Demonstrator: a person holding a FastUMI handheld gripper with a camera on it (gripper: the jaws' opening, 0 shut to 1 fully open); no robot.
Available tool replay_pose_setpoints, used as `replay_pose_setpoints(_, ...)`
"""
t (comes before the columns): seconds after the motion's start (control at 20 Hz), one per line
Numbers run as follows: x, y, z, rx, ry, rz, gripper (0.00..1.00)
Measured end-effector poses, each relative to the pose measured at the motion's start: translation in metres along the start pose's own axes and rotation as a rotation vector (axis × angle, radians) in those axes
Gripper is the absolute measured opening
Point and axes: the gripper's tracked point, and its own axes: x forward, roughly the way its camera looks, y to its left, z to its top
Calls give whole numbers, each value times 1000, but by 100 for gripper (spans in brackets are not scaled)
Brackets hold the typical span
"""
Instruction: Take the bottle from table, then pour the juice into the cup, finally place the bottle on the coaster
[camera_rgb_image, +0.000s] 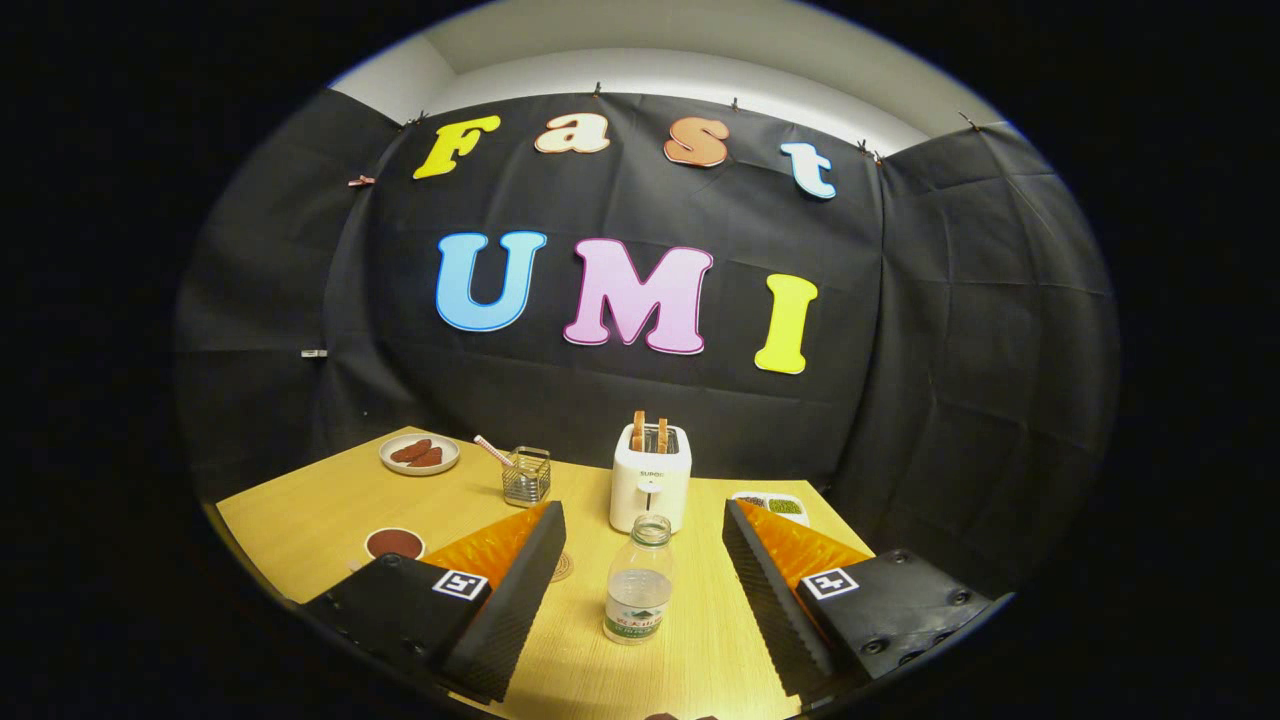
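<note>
A clear plastic bottle (638, 590) with no cap stands upright on the wooden table (320, 510), holding some clear liquid. It sits between the two fingers of my gripper (642, 508), which is open and touches it on neither side. Beyond the left finger stands a glass cup (526, 477) with a striped straw in it. A round coaster (563, 566) peeks out from behind the left finger, left of the bottle and mostly hidden.
A white toaster (650, 490) with two slices of toast stands just behind the bottle. A plate (419, 453) with brown pieces lies at the far left, a small dish (395, 543) of dark red stuff nearer. A white tray (775, 505) lies beyond the right finger.
</note>
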Motion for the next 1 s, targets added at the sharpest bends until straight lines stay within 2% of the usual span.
replay_pose_setpoints(0.4, 49, 4, -35, 31, 49, 26, 98)
replay_pose_setpoints(1.0, 82, -3, -104, 94, 142, 44, 98)
